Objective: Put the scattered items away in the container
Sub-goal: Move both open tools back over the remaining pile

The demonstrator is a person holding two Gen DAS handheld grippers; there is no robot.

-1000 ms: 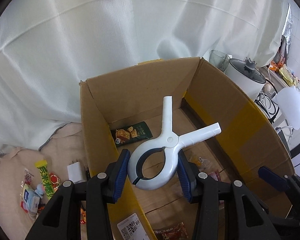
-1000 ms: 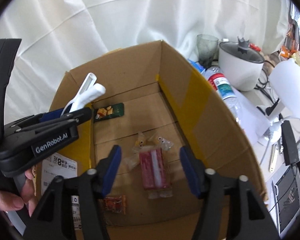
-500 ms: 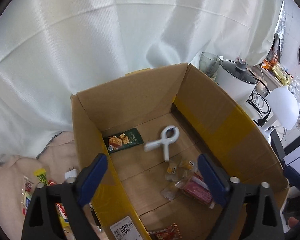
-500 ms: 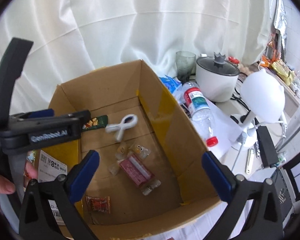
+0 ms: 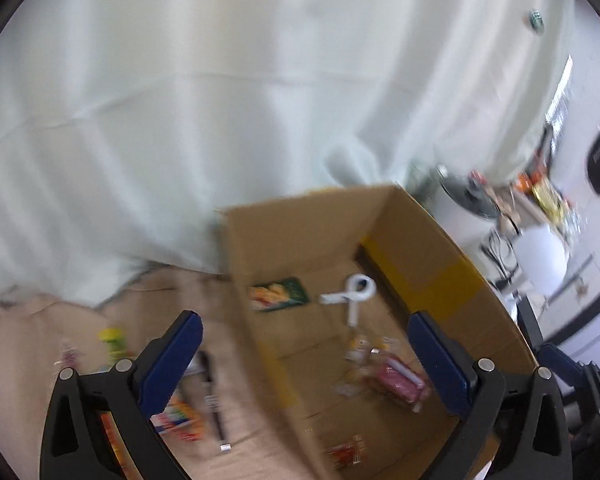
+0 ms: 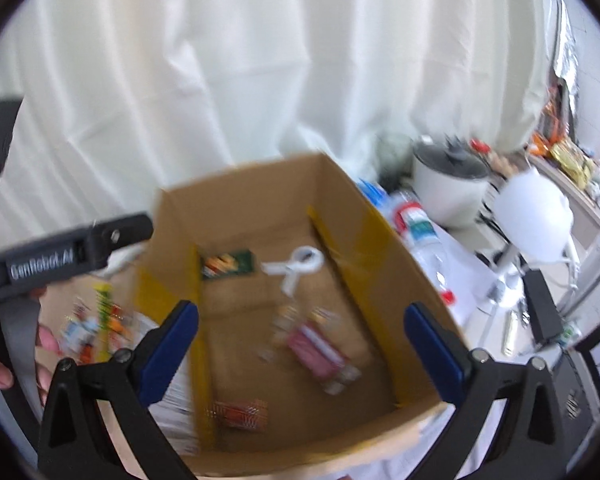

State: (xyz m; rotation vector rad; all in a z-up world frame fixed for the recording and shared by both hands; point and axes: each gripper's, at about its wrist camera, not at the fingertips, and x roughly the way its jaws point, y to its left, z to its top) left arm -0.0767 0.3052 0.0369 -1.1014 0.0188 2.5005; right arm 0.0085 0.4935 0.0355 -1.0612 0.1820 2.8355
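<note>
both grippers (image 5: 306, 360) (image 6: 300, 354) hang wide apart and empty above the cardboard box (image 5: 452, 264). the white clamp (image 5: 354, 294) lies inside. next, best steer left toward the snack packets (image 5: 176, 416) outside.

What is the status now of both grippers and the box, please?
Left gripper open, empty. Right gripper open, empty. White clamp lies inside cardboard box; snack packets on the cloth outside. Nothing in the way.

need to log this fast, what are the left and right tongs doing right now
left tongs: open, holding nothing
right tongs: open, holding nothing
</note>
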